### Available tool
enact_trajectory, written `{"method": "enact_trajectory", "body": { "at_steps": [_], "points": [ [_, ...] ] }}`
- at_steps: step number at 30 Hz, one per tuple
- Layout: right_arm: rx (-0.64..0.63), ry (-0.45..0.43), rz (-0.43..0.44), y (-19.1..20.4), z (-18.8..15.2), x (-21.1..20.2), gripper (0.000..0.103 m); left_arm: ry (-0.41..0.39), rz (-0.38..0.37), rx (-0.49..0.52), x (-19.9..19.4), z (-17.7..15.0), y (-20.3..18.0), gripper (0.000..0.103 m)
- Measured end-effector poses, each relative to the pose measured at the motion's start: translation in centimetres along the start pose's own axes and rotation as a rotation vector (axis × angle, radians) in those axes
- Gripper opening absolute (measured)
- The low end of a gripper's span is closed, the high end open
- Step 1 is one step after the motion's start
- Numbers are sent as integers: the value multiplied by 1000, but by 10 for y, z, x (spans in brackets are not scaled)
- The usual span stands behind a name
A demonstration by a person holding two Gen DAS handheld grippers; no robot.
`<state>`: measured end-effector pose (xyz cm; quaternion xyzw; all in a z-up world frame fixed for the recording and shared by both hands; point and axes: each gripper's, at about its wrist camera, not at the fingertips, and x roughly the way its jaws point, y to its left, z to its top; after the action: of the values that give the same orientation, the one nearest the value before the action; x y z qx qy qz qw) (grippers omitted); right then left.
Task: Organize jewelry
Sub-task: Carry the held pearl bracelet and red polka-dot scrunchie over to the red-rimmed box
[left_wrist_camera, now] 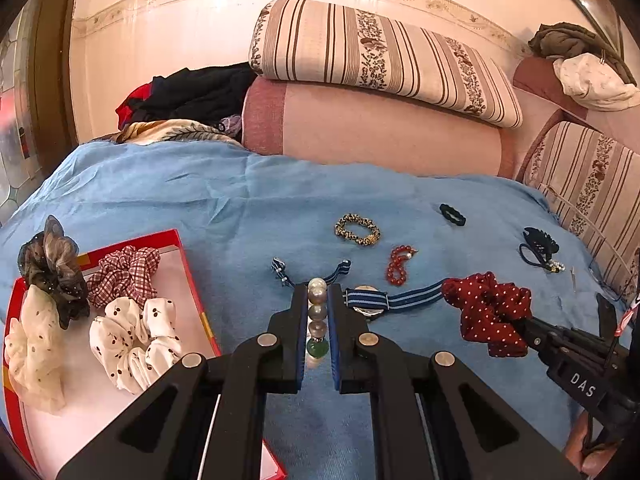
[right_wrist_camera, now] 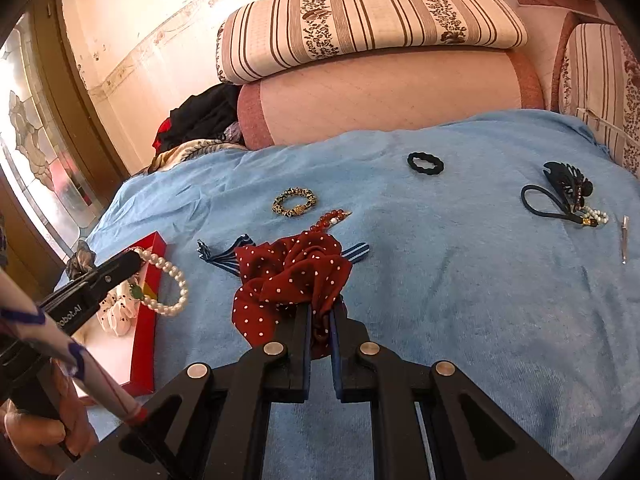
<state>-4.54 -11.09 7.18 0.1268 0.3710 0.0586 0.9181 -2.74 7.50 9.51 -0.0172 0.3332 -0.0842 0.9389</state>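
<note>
On the blue bedspread (right_wrist_camera: 440, 280), the red cardboard tray (left_wrist_camera: 188, 264) waits. The right gripper (right_wrist_camera: 320, 312) clamps a soft, floppy red polka-dot fabric scrunchie (right_wrist_camera: 292, 272); the left gripper (left_wrist_camera: 318, 300) pinches a slippery white pearl bracelet (right_wrist_camera: 168, 276) mid-strand, likely swinging.

A blue blanket (left_wrist_camera: 192, 196) covers the bed ahead of the fingers. Beyond it, a striped floral cushion (left_wrist_camera: 376, 56) rests on a pink bolster (left_wrist_camera: 376, 128) against a pale wall (left_wrist_camera: 160, 12) with a faded floral border. Left of the fingers, warm light enters through patterned glass (right_wrist_camera: 28, 128) in a wooden frame; dark clothes (left_wrist_camera: 192, 92) lie heaped beside the bolster.
</note>
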Motion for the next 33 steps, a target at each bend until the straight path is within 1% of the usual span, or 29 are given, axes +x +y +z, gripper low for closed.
{"method": "enact_trajectory", "body": {
  "at_steps": [7, 15, 22, 33],
  "points": [
    [-20, -11, 28, 3, 3, -1, 9, 6, 10, 29, 8, -2, -8, 9],
    [-52, -28, 35, 10, 2, -4, 9, 3, 7, 27, 8, -2, -8, 9],
    [-60, -37, 40, 14, 1, -5, 9, -30, 10, 16, -2, 2, -3, 9],
    [-123, -79, 70, 37, -2, -15, 9, -70, 47, 13, -22, 4, 9, 9]
  ]
}}
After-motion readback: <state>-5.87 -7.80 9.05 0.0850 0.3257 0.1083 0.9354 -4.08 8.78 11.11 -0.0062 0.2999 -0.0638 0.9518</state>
